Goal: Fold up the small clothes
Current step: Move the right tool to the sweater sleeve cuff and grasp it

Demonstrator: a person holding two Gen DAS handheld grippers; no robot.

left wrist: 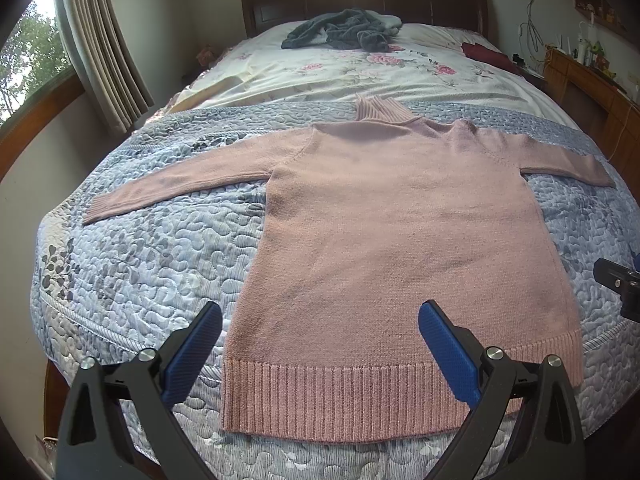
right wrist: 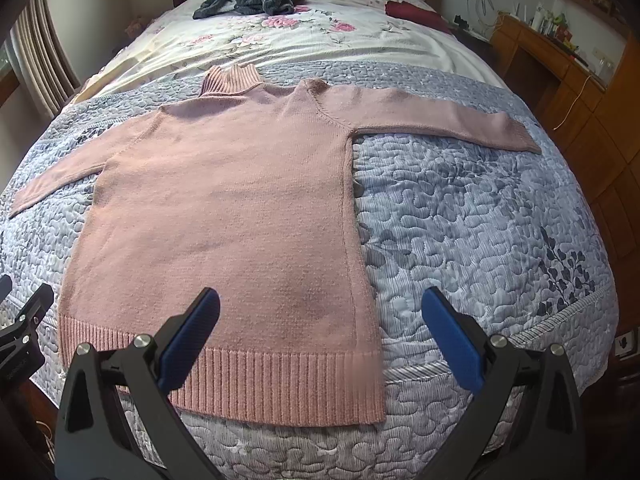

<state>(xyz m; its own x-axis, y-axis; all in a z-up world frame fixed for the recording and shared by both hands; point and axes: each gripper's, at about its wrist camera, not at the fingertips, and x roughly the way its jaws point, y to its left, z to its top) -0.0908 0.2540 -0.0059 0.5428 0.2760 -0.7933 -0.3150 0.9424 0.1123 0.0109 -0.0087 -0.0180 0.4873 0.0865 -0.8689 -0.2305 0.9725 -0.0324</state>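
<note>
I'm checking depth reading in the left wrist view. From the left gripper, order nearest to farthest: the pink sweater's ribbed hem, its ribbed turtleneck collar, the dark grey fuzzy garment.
From the open left gripper:
1. Ribbed hem of the pink sweater, just below the fingertips.
2. Ribbed turtleneck collar, mid-bed.
3. Dark grey fuzzy garment, by the headboard.

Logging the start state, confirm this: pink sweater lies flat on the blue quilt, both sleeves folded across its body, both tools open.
Wrong on the sleeves: both views show the pink sweater with sleeves spread outward on the blue quilt. Left tool and right tool are open.
</note>
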